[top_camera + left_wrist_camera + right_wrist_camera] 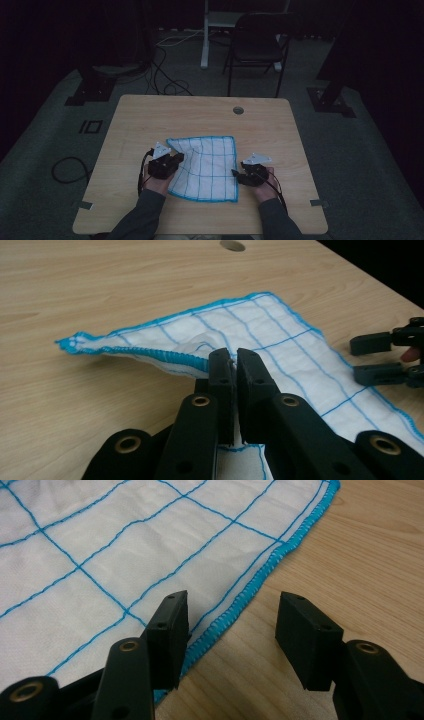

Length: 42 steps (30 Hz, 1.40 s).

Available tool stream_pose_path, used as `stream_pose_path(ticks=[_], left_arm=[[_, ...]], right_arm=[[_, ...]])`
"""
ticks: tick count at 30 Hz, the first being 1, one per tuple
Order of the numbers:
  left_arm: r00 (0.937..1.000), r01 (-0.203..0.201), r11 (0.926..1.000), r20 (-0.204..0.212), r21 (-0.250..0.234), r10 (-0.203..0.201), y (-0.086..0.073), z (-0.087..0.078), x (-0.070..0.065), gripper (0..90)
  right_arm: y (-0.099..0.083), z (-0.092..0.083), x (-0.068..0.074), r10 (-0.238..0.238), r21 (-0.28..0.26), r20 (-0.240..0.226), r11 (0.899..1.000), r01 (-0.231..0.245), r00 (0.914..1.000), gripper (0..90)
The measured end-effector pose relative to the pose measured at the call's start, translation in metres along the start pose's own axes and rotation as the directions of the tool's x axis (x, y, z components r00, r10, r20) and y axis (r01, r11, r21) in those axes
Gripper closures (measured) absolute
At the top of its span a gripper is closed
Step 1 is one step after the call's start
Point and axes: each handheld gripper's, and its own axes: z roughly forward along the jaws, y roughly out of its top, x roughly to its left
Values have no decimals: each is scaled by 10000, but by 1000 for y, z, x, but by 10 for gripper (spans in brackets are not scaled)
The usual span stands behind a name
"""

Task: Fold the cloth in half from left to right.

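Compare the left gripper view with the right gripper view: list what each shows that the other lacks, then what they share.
Left gripper view alone: the left gripper with jaws shut on the cloth, pinching its blue-stitched edge so it rises off the table; a round hole in the tabletop; the other gripper farther off at the right.

Right gripper view alone: the right gripper with jaws open, one over the cloth's hem, one over bare wood, holding nothing.

Both: the white cloth with its blue grid and the wooden table.

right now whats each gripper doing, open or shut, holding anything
Left gripper: shut on the left edge of the cloth, lifting a fold.
Right gripper: open, holding nothing, jaws straddling the cloth's blue hem on the table.
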Motion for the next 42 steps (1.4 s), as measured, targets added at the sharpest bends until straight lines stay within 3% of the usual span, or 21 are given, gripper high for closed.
stream_pose_path(ticks=[19,42], left_arm=[[9968,-433,9989,672,-183,444,20,8,-24,871],[9854,-968,9953,1410,39,953,28,33,-53,876]], right_arm=[[0,-6,-5,152,-140,293,9998,-148,9995,466],[-1,-9,-10,263,-175,435,9995,-256,9987,469]])
